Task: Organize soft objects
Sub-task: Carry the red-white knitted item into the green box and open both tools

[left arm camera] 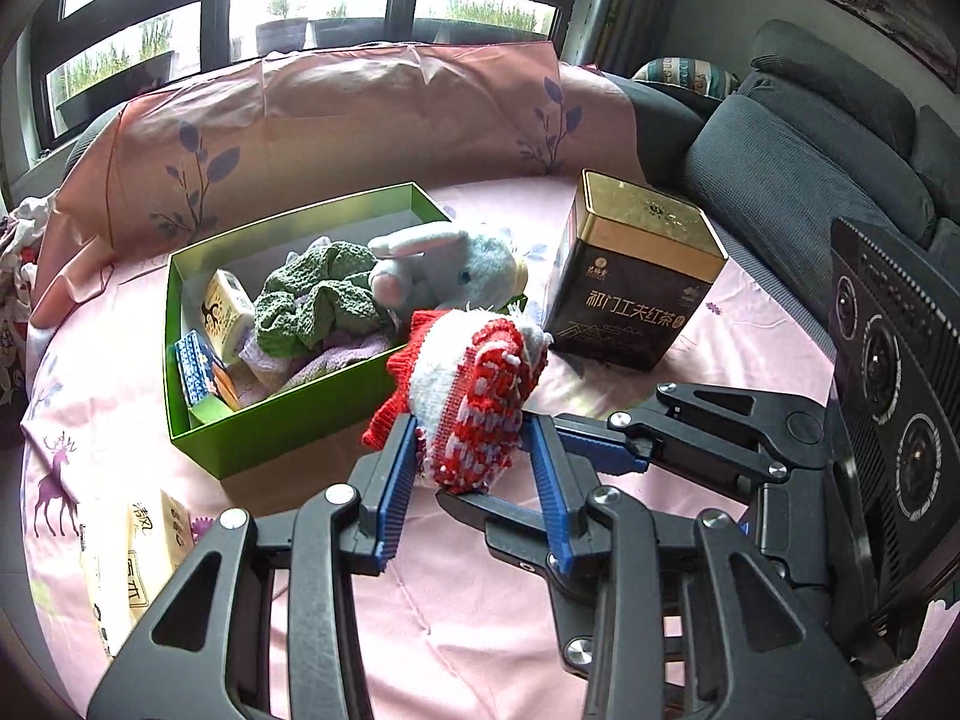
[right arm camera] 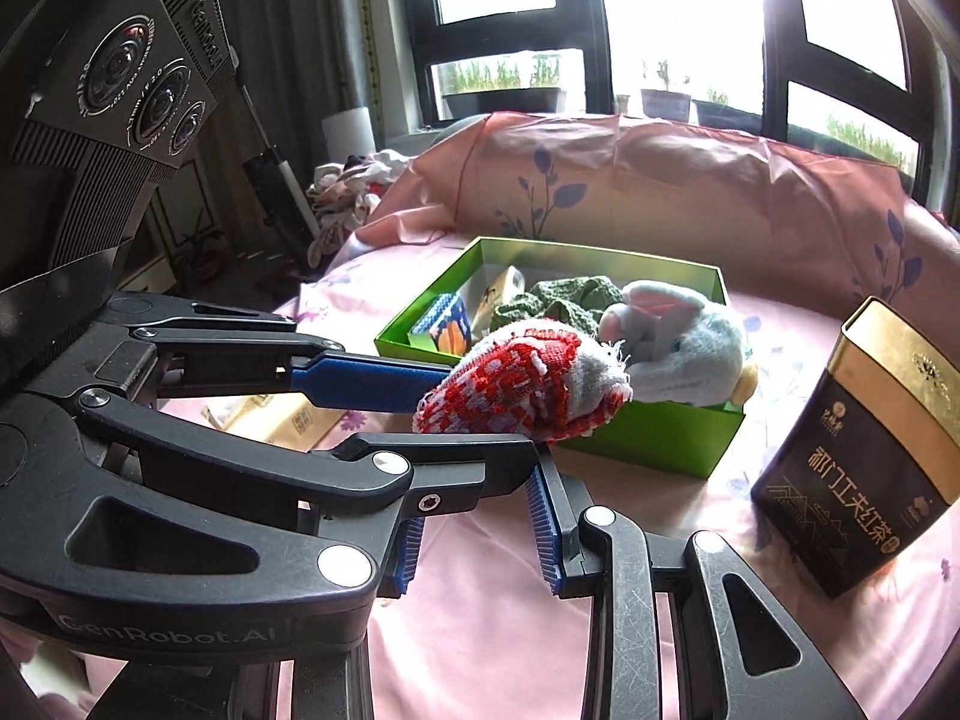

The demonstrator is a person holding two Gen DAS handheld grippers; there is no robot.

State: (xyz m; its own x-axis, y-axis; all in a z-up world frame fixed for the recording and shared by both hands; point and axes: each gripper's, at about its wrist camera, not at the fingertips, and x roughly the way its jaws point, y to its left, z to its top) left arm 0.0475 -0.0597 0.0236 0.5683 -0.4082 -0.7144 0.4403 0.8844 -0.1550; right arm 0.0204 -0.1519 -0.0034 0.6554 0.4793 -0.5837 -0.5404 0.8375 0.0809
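Red and white knit (left arm camera: 474,396) up off the pink sheet (left arm camera: 456,630), just in front of the green box (left arm camera: 288,438). Squeezed between the blue pads (left arm camera: 401,462) of the left claw (left arm camera: 471,426). Right claw (right arm camera: 474,510) partly closed, just below the knit; can't tell if gripping it. Bunny (left arm camera: 456,270) on top of the things in the box. Only in the left view: grey sofa (left arm camera: 810,168). Only in the right view: heap of clothes (right arm camera: 354,186) past the bed.

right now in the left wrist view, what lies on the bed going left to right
tissue pack → green box → red and white knit piece held in the left tongs → dark tea tin → right tongs coming in from the right
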